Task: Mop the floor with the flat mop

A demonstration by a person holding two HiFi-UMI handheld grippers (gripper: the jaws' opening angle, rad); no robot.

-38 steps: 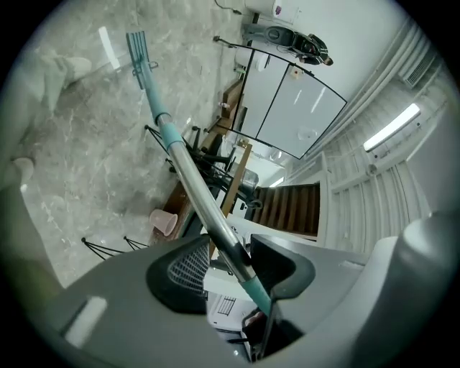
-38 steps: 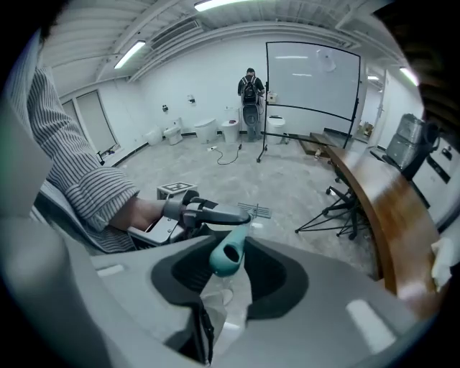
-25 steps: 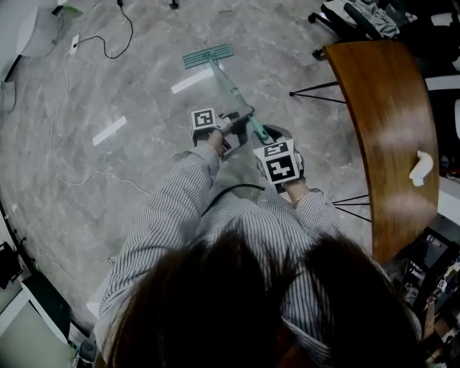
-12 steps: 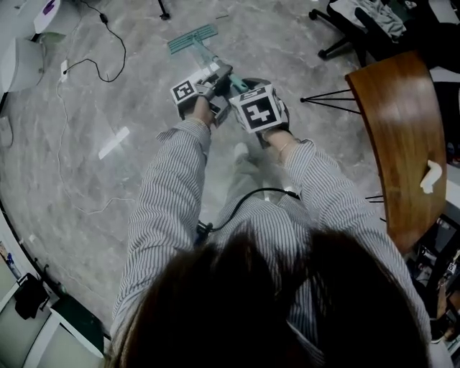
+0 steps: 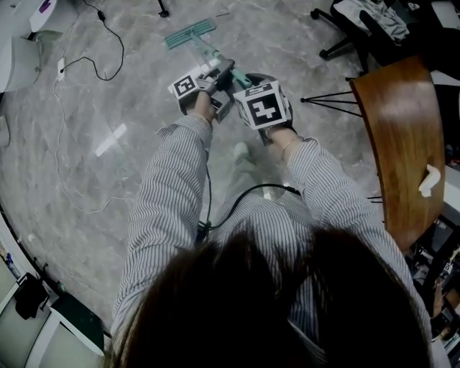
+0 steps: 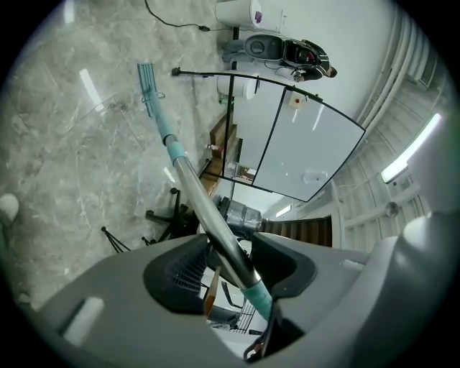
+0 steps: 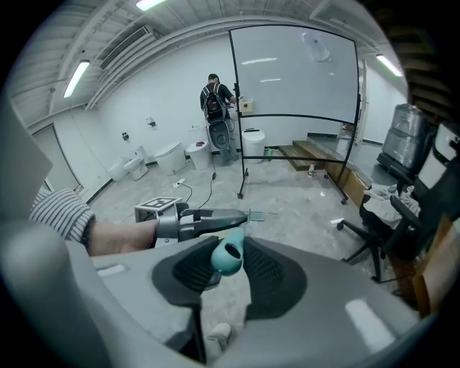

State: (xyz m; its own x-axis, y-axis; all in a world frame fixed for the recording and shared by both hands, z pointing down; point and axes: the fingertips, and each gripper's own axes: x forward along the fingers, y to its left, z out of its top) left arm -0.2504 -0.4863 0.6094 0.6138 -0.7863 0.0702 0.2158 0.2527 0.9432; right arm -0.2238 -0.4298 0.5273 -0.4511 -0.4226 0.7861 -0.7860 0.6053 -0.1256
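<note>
**Both grippers clamp flat mop on marble floor**

A person in a striped shirt (image 5: pixel 180 208) holds a flat mop (image 5: pixel 206 50) over the grey marble floor (image 5: pixel 86 165), to the left of a curved wooden table (image 5: pixel 402 144). The left gripper (image 5: pixel 219 74) is closed round the mop's handle (image 6: pixel 194 194), with its pads pressed on the shaft where bare metal meets the teal grip. The right gripper (image 5: pixel 243 79), the nearer of the two to the table, pinches the teal end cap (image 7: pixel 228 257) of the handle between its narrowed pads. The two grippers sit just beside each other on the upper end of the handle. The green mop head (image 5: pixel 190 33) lies flat on the floor, farther from the table than either gripper. An office chair (image 5: pixel 359 21) stands past the table's far end.
</note>
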